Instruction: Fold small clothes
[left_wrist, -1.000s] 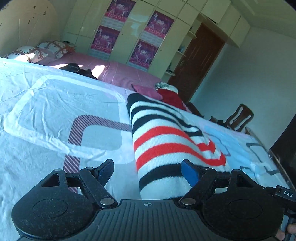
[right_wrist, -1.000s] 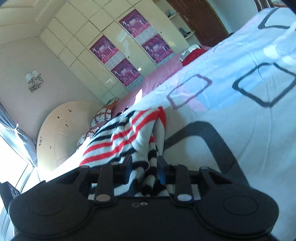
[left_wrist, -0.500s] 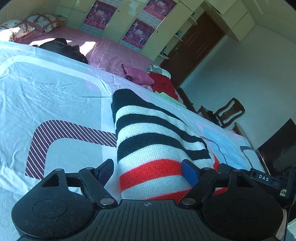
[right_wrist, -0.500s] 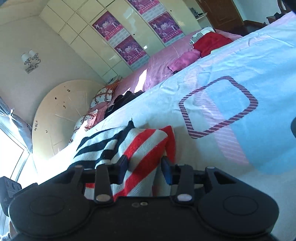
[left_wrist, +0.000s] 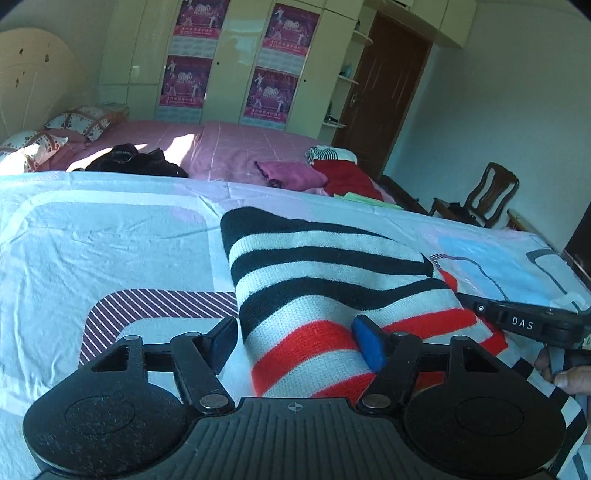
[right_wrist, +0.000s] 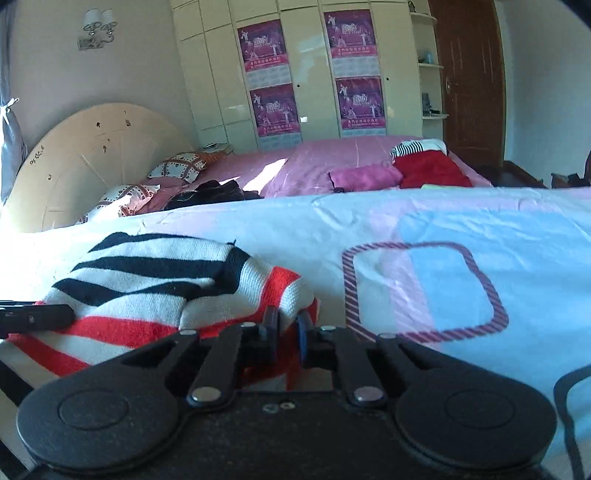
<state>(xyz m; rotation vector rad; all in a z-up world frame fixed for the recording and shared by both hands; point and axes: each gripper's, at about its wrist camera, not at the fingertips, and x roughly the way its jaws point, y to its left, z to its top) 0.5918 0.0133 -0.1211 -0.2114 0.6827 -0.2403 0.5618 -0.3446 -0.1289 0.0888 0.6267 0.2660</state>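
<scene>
Spread wide on the left gripper (left_wrist: 293, 339), jaws straddling one folded striped sweater (left_wrist: 332, 288), blue pad against its knit on one side, the other pad clear; just narrowed slightly. Nearly closed on the right gripper (right_wrist: 286, 326), just closing, pinching the sweater's red-striped edge. Lying on the pale patterned bedsheet (left_wrist: 110, 236), long axis running away from the left camera, black stripes far, red near. "DAS" readable on the right gripper's body. Four purple posters (right_wrist: 310, 74) on the wardrobe, print illegible.
</scene>
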